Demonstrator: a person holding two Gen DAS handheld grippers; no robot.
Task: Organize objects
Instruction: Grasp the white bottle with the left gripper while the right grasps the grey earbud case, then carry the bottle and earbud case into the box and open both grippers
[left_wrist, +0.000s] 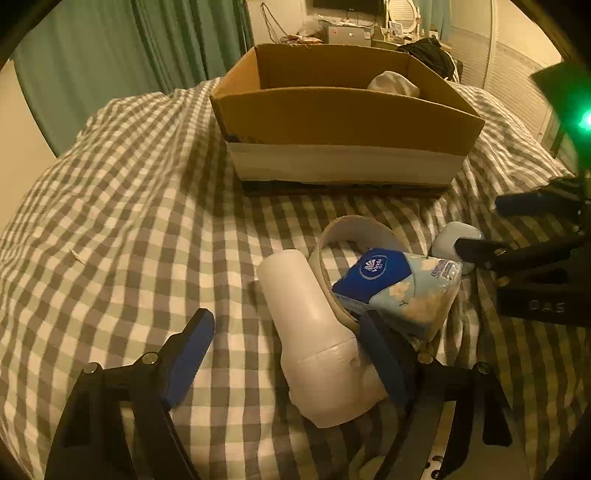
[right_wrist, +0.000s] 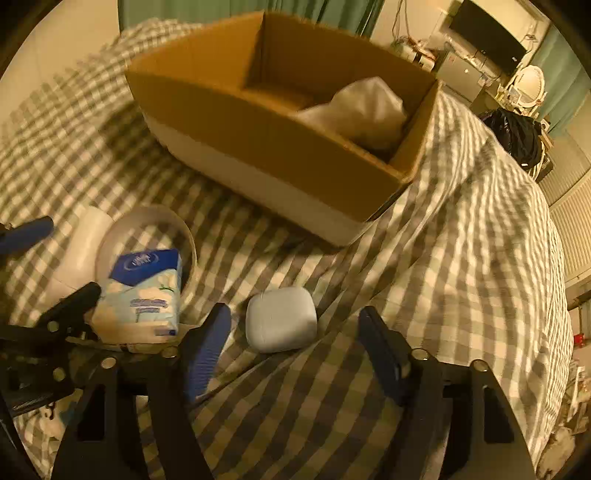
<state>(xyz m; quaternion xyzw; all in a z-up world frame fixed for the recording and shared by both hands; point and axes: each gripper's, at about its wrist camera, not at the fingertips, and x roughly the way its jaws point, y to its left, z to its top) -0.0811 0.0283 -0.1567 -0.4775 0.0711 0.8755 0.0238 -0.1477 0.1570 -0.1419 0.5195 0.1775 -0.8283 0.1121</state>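
Note:
A white plastic bottle (left_wrist: 314, 332) lies on the checked bedspread between the fingers of my open left gripper (left_wrist: 291, 350); the right finger touches its wide end. Beside it a pale ring-shaped band (left_wrist: 354, 229) lies with a blue tissue pack (left_wrist: 399, 288) resting on it. A small white case (right_wrist: 281, 319) lies just ahead of my open right gripper (right_wrist: 295, 354), nearer its left finger. The case also shows in the left wrist view (left_wrist: 456, 238). A cardboard box (left_wrist: 343, 122) stands further back and holds a white bundle (right_wrist: 365, 107).
The checked bedspread (right_wrist: 461, 240) slopes off to the right. Green curtains (left_wrist: 122, 62) hang behind the bed on the left. A desk with clutter and a dark bag (left_wrist: 428, 51) stand beyond the box.

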